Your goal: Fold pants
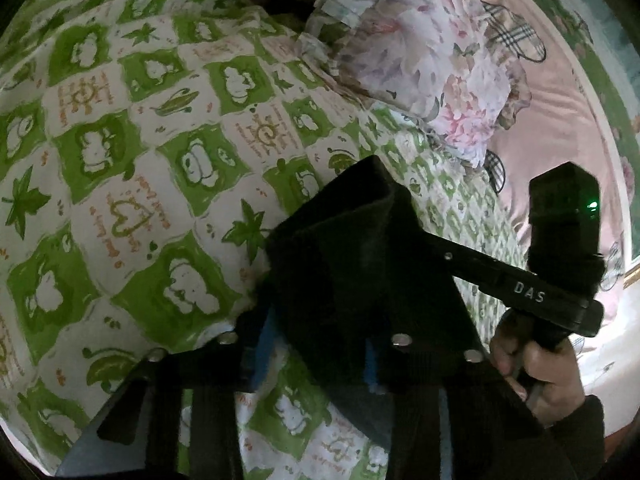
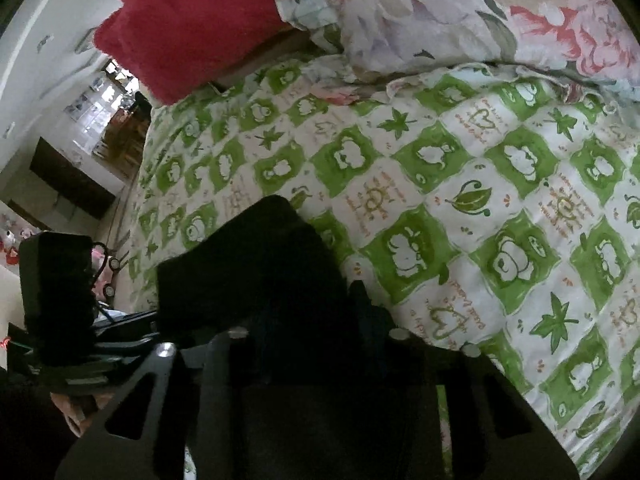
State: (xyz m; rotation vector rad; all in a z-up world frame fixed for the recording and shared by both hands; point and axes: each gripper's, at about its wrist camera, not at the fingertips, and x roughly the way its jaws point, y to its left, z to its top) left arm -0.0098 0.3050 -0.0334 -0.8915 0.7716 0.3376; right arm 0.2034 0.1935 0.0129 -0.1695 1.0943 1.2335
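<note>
The black pants (image 1: 352, 256) hang bunched in my left gripper (image 1: 320, 344), which is shut on the cloth and holds it above the green and white quilt (image 1: 132, 148). In the right wrist view, the black pants (image 2: 256, 272) fill the space between the fingers of my right gripper (image 2: 312, 340), which is shut on them. The other gripper and the hand holding it (image 1: 556, 312) show at the right of the left wrist view, close beside the pants. The fingertips are hidden by the cloth.
A floral pillow (image 1: 432, 64) lies on the bed beyond the pants. A red cloth (image 2: 192, 24) hangs at the bed's far edge. A pink sheet (image 1: 560, 120) lies to the right. Furniture and a doorway (image 2: 112, 128) stand past the bed's left side.
</note>
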